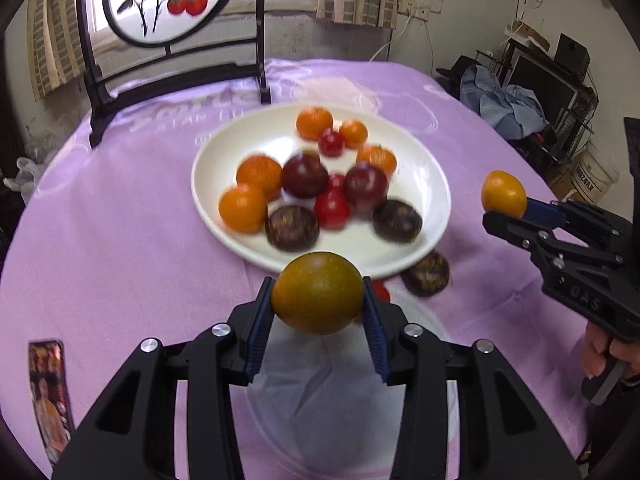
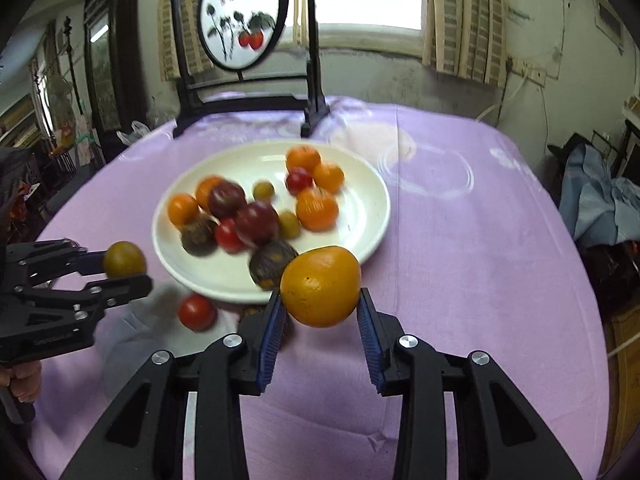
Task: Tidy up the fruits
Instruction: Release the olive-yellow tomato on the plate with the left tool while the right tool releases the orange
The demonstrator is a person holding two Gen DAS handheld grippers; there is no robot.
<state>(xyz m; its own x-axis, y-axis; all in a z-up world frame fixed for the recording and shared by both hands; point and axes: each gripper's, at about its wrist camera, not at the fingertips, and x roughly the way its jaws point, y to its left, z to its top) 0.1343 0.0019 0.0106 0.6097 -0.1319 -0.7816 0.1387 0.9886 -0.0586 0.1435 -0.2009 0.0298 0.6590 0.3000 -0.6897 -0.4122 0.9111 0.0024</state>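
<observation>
Leftmost, the left gripper (image 1: 318, 300) pinches a greenish-orange fruit (image 1: 318, 293) between its blue pads (image 1: 259, 330), held in the air above the purple tablecloth (image 1: 120, 240) just in front of the near rim of the white plate (image 1: 424, 184). From the right wrist view this same gripper (image 2: 124, 270) sits at the left edge with the fruit (image 2: 124, 259) clamped in it. Next to it, a red tomato (image 2: 196, 312) lies on the cloth, just beside the plate's near edge, and a dark mottled fruit (image 1: 426, 274) rests on the cloth close by, partly under the rim. At centre, the plate carries a loose pile of oranges, red tomatoes and dark purple fruits, all blurred. Behind it stands a black-framed round screen (image 1: 168, 0) painted with red fruit. Rightmost, the right gripper (image 2: 322, 300) clamps an orange (image 2: 320, 286) between its pads, raised above the cloth at the plate's near right side; the left wrist view shows that gripper (image 1: 505, 210) and orange (image 1: 504, 194) off to the right of the plate.
</observation>
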